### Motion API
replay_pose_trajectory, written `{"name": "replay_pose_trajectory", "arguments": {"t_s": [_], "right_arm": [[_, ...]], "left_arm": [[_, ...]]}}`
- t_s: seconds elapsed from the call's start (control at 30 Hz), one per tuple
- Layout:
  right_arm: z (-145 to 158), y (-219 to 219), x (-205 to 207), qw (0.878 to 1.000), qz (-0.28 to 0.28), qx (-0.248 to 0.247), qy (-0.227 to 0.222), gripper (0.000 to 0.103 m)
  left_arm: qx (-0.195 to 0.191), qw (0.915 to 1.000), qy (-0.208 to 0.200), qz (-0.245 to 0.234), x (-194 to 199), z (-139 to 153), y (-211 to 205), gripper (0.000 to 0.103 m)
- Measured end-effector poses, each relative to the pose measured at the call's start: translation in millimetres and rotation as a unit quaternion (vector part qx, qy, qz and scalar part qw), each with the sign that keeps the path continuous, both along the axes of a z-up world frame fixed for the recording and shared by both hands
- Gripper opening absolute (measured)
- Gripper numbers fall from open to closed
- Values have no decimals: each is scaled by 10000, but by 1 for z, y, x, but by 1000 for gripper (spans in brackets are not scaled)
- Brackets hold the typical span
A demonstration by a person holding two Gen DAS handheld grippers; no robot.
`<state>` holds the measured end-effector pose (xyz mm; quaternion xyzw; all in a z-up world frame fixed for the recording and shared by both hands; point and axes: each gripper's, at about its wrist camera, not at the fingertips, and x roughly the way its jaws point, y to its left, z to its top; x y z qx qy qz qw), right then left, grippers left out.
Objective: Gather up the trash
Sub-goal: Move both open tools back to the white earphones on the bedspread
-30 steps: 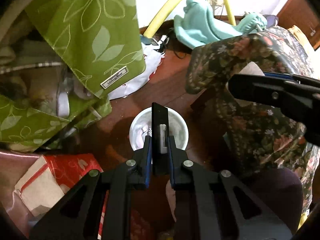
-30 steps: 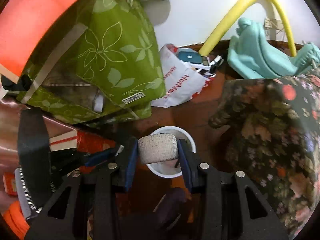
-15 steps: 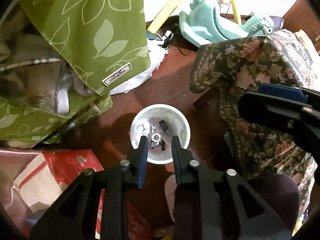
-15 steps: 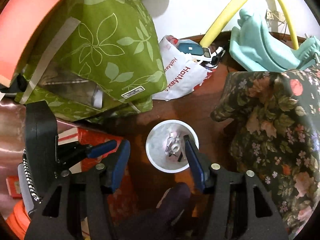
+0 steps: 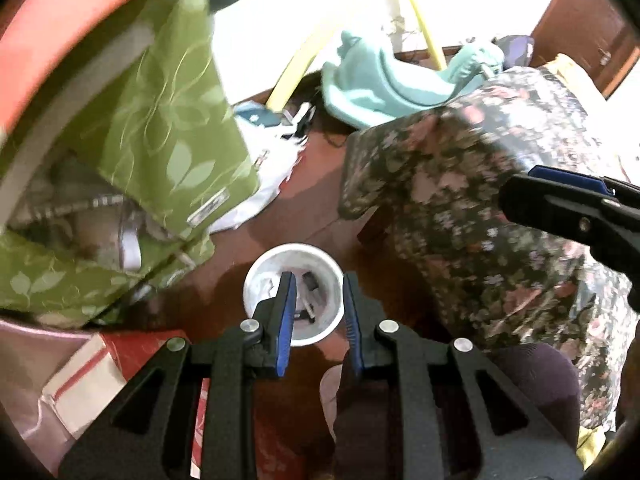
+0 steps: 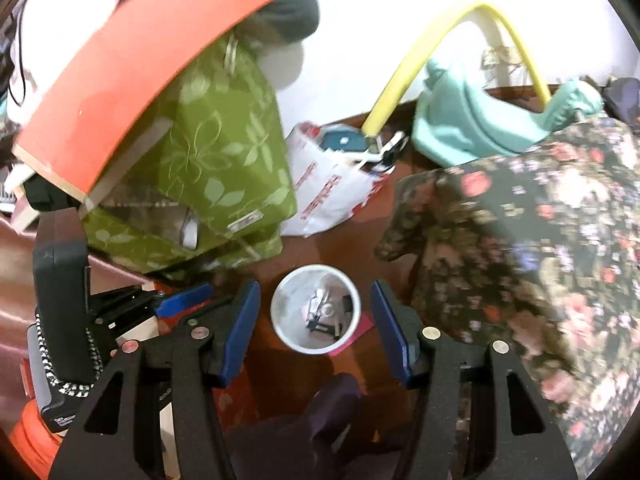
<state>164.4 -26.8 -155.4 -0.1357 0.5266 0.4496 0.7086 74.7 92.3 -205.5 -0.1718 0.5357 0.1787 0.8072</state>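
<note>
A small white bin stands on the brown floor, straight below both grippers. Inside lie bits of trash: a black piece and a small roll seen end-on. My left gripper hangs above the bin, open by a narrow gap with nothing between its blue pads. My right gripper is open wide and empty, and the bin shows between its fingers. The right gripper's tip shows at the right of the left wrist view. The left gripper's blue tip shows at the left of the right wrist view.
A green leaf-print bag under a red-orange board crowds the left. A floral-covered seat fills the right. Behind the bin lie a white plastic bag, a teal plastic toy and a yellow hoop. A dark-socked foot is near.
The left gripper let go of a flat black piece and the right let go of a beige roll; both dropped into the bin. Both grippers opened and rose.
</note>
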Motion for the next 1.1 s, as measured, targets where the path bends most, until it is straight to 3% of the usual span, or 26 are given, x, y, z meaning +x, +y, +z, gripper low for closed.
{"name": "replay_pose_trajectory", "arguments": {"t_s": [0.37, 0.8, 0.9, 0.97, 1.1], "right_arm": [[66, -87, 33, 9917, -1054, 426, -607, 53], [102, -215, 90, 9645, -2349, 480, -1111, 53], [99, -240, 106, 9570, -2637, 462, -1122, 53], [93, -256, 116, 9521, -2825, 433, -1085, 53], [64, -291, 143, 9433, -3222, 330, -726, 53]], "left_arm": [[253, 9935, -784, -779, 47, 71, -61, 23], [273, 9752, -1217, -1827, 129, 110, -148, 24], [252, 9724, -1258, -1948, 149, 111, -164, 33], [250, 9722, -1256, -1959, 163, 108, -173, 50], [154, 9722, -1171, -2022, 189, 92, -183, 55]]}}
